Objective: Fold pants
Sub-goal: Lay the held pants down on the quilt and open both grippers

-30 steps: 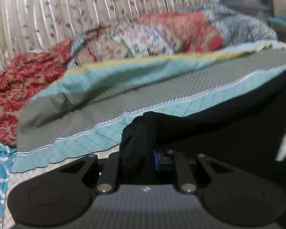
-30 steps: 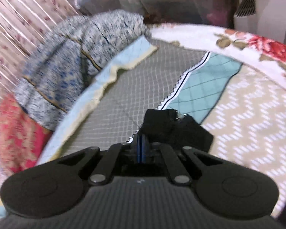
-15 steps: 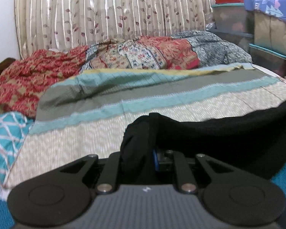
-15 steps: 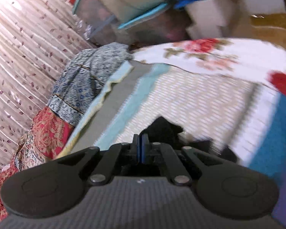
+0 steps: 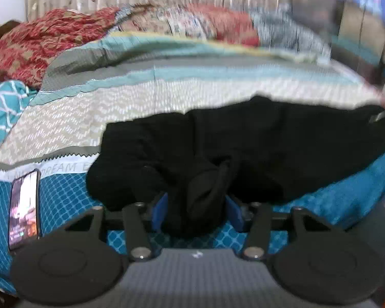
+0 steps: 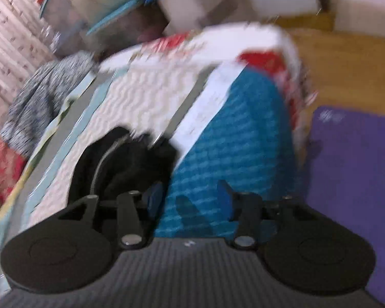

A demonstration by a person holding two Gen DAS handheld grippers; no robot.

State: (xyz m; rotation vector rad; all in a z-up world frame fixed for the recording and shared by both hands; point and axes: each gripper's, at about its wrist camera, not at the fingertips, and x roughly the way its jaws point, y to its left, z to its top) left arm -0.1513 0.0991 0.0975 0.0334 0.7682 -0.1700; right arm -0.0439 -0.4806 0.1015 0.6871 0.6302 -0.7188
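The black pants lie in a wide heap across the near part of the bed. My left gripper has its jaws apart, with a fold of the black cloth still lying between the blue pads. In the right wrist view one end of the pants lies on the bedspread to the left of my right gripper. That gripper is open and empty over the blue bedspread.
A phone with a lit screen lies on the bed at the near left. Crumpled quilts are piled at the back by the curtain. The bed's edge, a wooden floor and a purple mat are to the right.
Both grippers pulled the pants back toward the near edge and lowered them onto the bed. Both grippers were shut on the cloth and have opened. The right gripper has let go.
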